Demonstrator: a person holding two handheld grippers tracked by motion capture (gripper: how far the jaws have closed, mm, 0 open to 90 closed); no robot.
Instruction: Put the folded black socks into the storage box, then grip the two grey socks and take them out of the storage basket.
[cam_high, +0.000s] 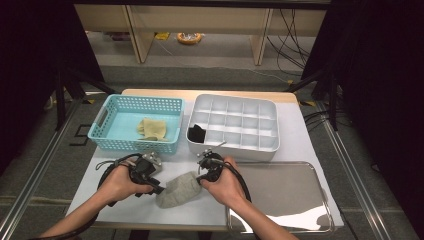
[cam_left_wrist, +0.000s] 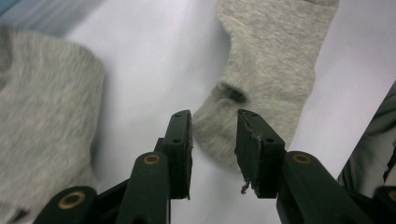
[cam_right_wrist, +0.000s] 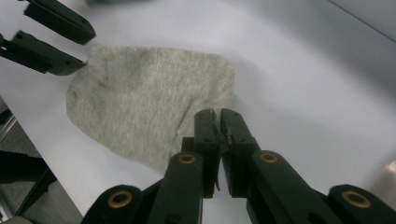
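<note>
Pinching this soft, light grey sock (cam_high: 178, 190) needs an edge: my left gripper (cam_left_wrist: 214, 135) jaws straddle its near-left end spread, my right gripper (cam_right_wrist: 217, 122) jaws sit pressed together at its right edge, though I cannot tell whether they hold fabric.

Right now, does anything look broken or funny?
Yes. On the left gripper, the pad of one jaw is chipped along its edge, with a frayed bit hanging off. The grey sock between its jaws also has a small dark hole-like spot.

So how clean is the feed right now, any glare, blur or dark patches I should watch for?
High view: window glare on the steel tray at its near edge, and dark surroundings beyond the table. Left gripper view: the grey sock is fairly sharp ahead, while the grey fabric at far left is soft and smeared. Right gripper view: the sock is slightly soft; the top left corner is blurred.
</note>
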